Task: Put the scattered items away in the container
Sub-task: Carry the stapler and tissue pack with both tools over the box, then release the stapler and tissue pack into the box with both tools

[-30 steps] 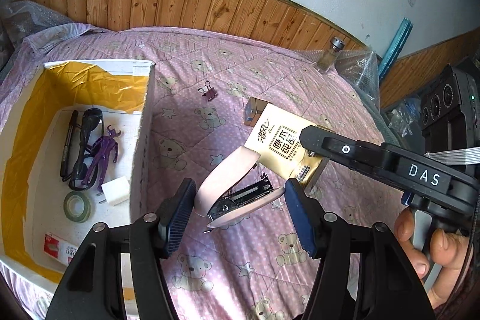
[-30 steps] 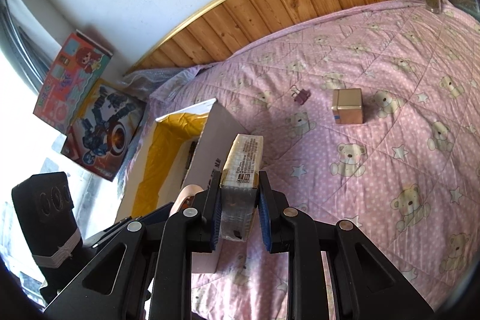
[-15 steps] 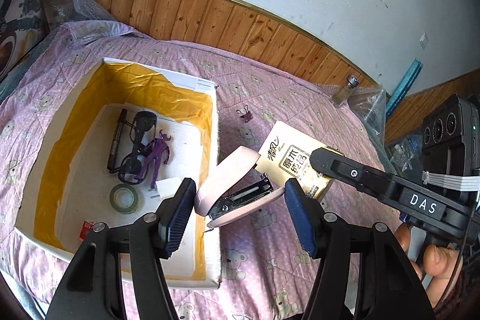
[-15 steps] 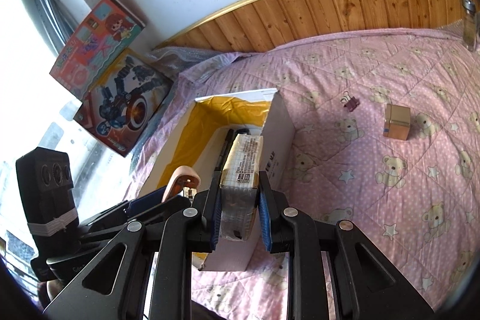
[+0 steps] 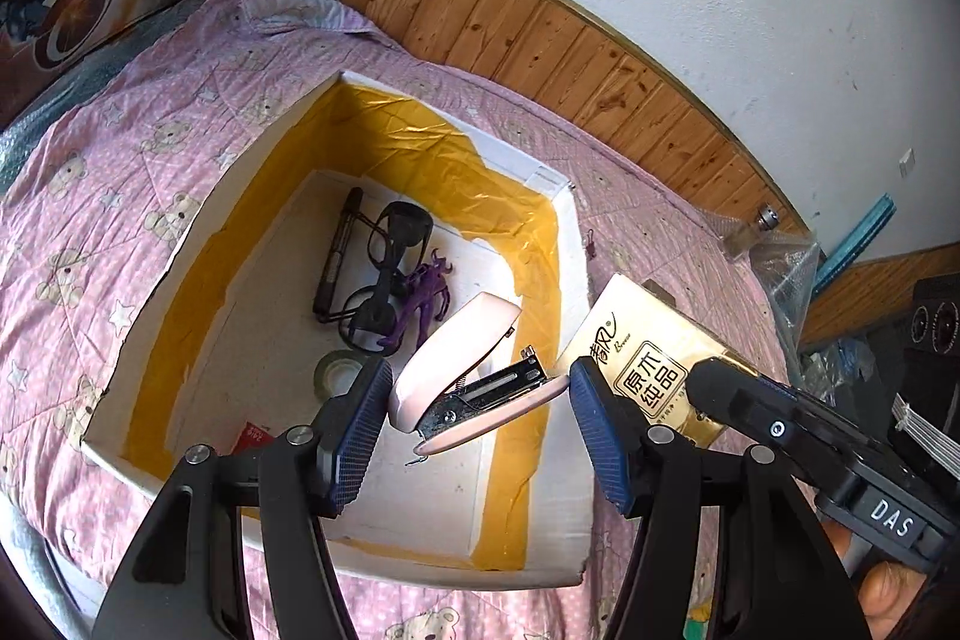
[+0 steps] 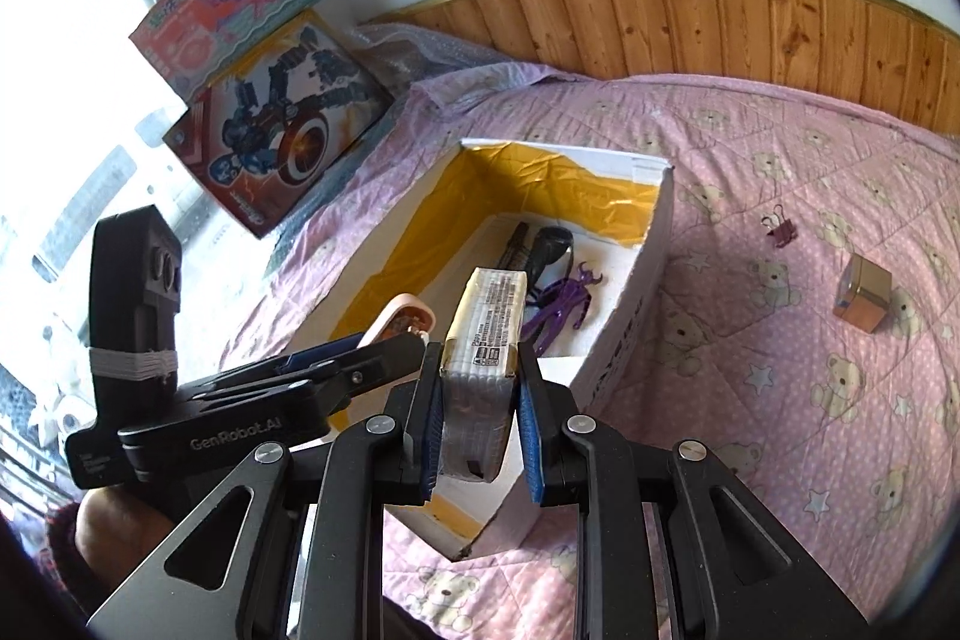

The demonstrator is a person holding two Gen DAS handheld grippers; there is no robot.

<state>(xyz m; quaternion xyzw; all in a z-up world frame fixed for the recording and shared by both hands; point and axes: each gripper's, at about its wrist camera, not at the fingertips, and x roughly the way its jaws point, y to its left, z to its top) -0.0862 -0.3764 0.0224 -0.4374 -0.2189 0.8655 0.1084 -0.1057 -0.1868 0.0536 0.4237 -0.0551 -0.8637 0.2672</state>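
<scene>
A pink stapler [image 5: 462, 370], hinged open, is clamped between the blue pads of my left gripper [image 5: 477, 415] and hangs above the white box with yellow tape lining [image 5: 540, 538]. My right gripper [image 6: 480, 418] is shut on a beige tissue pack [image 6: 486, 322], held over the box's [image 6: 630, 328] near right corner. The same tissue pack [image 5: 648, 370] shows just right of the stapler in the left wrist view. In the box lie a black marker [image 5: 336, 256], black glasses [image 5: 390, 268], a purple figure [image 5: 426, 298] and a tape roll [image 5: 339, 376].
On the pink bear-print quilt right of the box lie a small binder clip [image 6: 780, 229] and a golden cube [image 6: 864, 301]. Toy boxes [image 6: 282, 112] lean against the wall at the left. A glass bottle [image 5: 759, 226] stands by the wooden panelling. A hand [image 6: 114, 526] holds the left gripper.
Both grippers have carried their loads leftward from above the quilt to above the box. The stapler now hangs over the box's inside, with the tissue pack beside it.
</scene>
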